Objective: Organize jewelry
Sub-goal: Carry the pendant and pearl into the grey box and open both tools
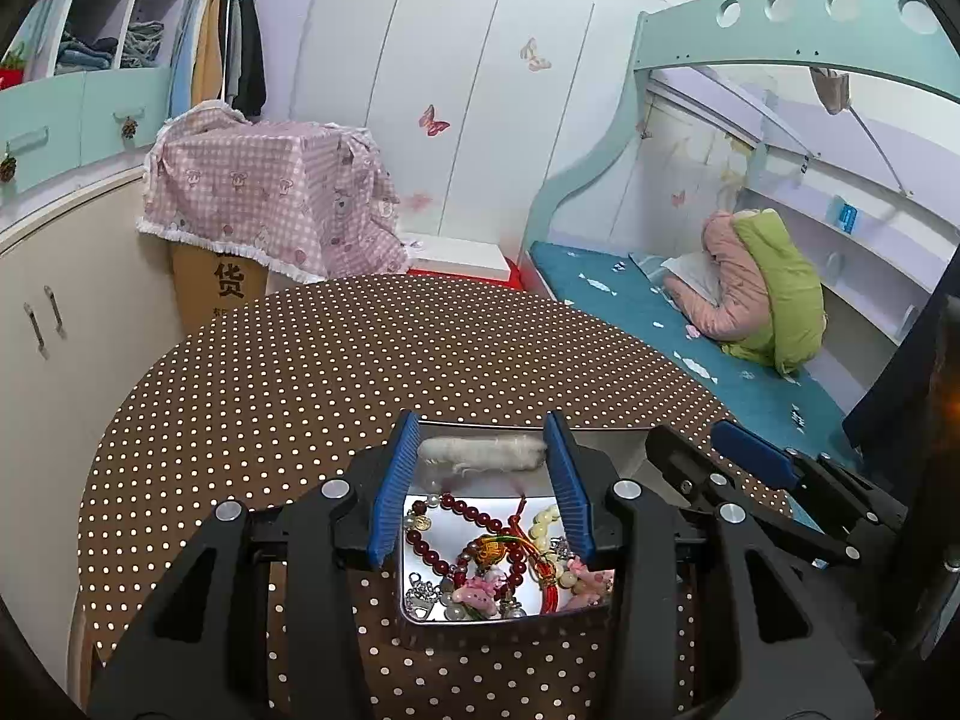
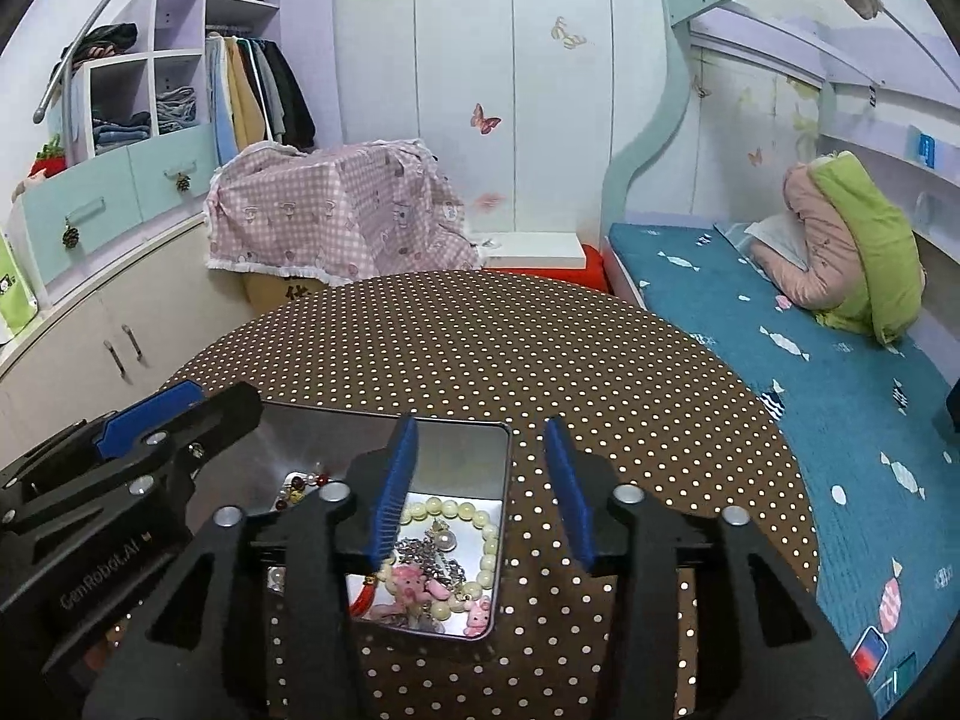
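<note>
- My left gripper [image 1: 483, 480] hangs over the shallow silver metal tray [image 1: 414, 606] on the brown, white-dotted tablecloth [image 1: 360, 360]; its blue ribbed fingers [image 1: 393, 498] stand apart with nothing pinched.
- Between those fingers, near their tips, lies a white fluffy roll [image 1: 480, 455] at the tray's far end. I judge it padding for the pieces.
- Nearer their bases sits the tangle I must sort: a dark red bead bracelet [image 1: 456, 519], a red knotted cord [image 1: 543, 570], pale cream beads [image 1: 543, 525] and small pink pig charms [image 1: 477, 591].
- My right gripper [image 2: 486, 486] straddles the tray's right wall: the left finger [image 2: 393, 501] is over the cream beads, the right one over bare cloth. Its fingers are apart and empty.
- I judge the tray keeps loose jewelry from rolling off the table.
</note>
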The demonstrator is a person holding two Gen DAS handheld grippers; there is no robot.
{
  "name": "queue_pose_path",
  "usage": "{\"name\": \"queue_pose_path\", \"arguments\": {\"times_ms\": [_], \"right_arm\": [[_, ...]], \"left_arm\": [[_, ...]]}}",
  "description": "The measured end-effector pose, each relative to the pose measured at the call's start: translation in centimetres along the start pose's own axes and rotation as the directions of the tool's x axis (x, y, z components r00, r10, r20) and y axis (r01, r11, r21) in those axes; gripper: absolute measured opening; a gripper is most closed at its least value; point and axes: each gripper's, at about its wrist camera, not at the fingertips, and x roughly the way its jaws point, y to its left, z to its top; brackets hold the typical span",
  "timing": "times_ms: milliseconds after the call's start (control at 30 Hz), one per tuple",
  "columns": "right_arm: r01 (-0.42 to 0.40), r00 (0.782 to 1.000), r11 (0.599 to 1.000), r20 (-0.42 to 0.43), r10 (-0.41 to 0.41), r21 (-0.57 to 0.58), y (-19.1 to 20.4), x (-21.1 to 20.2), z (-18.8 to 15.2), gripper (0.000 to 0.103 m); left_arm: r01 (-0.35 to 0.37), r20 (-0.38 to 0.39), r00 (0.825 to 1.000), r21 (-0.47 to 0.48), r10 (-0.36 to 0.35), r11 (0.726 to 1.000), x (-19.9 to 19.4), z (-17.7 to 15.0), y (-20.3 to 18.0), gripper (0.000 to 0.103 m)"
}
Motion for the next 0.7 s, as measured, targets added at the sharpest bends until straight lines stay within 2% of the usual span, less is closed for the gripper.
{"name": "queue_pose_path", "arguments": {"times_ms": [267,667,700], "right_arm": [[0.020,1.000,1.000,-0.011,-0.019,0.013,-0.50,0.30,-0.17,0.060],[0.034,0.999,0.999,-0.020,-0.034,0.006,-0.26,0.26,-0.28,0.062],[0.035,0.999,0.999,-0.022,-0.035,0.002,-0.20,0.27,-0.33,0.062]], "left_arm": [[-0.010,0.000,1.000,0.017,0.010,1.000,0.12,-0.05,0.02,0.045],[-0.009,-0.002,1.000,0.012,0.009,1.000,-0.20,-0.24,0.26,0.047],[-0.006,-0.003,1.000,0.012,0.006,1.000,-0.27,-0.30,0.29,0.052]]}}
